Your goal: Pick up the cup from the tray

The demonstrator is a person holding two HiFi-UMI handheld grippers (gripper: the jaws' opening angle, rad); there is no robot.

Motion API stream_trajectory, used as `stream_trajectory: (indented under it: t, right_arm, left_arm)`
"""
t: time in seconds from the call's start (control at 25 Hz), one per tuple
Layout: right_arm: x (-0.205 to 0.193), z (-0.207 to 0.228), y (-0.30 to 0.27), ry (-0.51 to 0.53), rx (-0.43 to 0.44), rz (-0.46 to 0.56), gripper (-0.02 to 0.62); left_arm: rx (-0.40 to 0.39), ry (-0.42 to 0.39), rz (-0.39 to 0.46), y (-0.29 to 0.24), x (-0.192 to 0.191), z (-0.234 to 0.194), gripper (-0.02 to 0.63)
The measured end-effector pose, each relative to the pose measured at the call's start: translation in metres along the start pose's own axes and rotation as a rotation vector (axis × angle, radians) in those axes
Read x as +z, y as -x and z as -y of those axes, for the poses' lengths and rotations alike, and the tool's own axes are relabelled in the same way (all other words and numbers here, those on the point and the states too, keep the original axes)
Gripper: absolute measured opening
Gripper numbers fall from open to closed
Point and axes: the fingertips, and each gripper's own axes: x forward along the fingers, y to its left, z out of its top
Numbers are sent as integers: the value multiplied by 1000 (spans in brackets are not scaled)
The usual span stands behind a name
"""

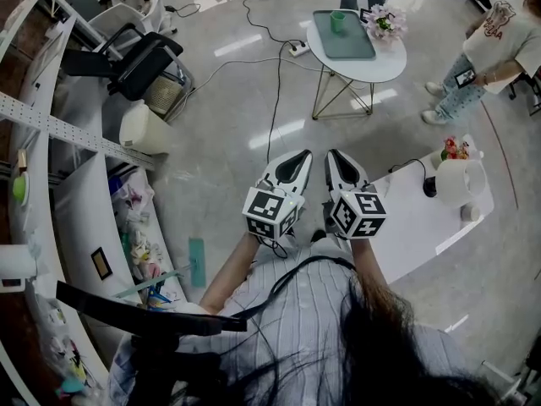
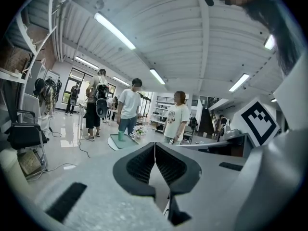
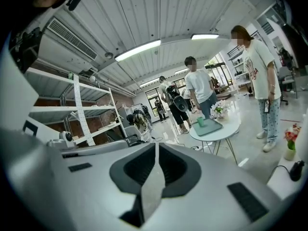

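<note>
The cup (image 1: pixel 337 21), green and upright, stands on the far left part of the grey-green tray (image 1: pixel 348 44). The tray lies on the round white table (image 1: pixel 387 64) at the far side of the room. A bunch of pale flowers (image 1: pixel 382 24) stands on the table just right of the tray.

In the left gripper view the cup (image 2: pixel 121 135) appears small and distant, above and left of the jaw tips. In the right gripper view the cup (image 3: pixel 200 121) sits on the tray (image 3: pixel 210 127), far off and to the right of the jaw line.

The left gripper (image 1: pixel 297 154) and the right gripper (image 1: pixel 336 152) are held side by side close to the person's body, both aimed toward the table and well apart from the cup. On each gripper the two jaws are pressed together with nothing between them; both are clenched and empty.

A cable (image 1: pixel 275 83) runs across the floor between the grippers and the table. A person in a white T-shirt (image 1: pixel 503 36) stands right of the table. A white counter (image 1: pixel 418 218) lies at the near right. An office chair (image 1: pixel 139 57) and shelving (image 1: pixel 51 125) occupy the left.
</note>
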Motion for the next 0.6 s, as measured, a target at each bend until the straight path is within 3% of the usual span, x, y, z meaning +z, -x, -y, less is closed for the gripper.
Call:
stream_trajectory:
  t: [0.6]
  right_arm:
    - [-17, -9, -36, -11, -21, -37, 41]
  left_arm:
    - [-27, 36, -34, -6, -13, -38, 15]
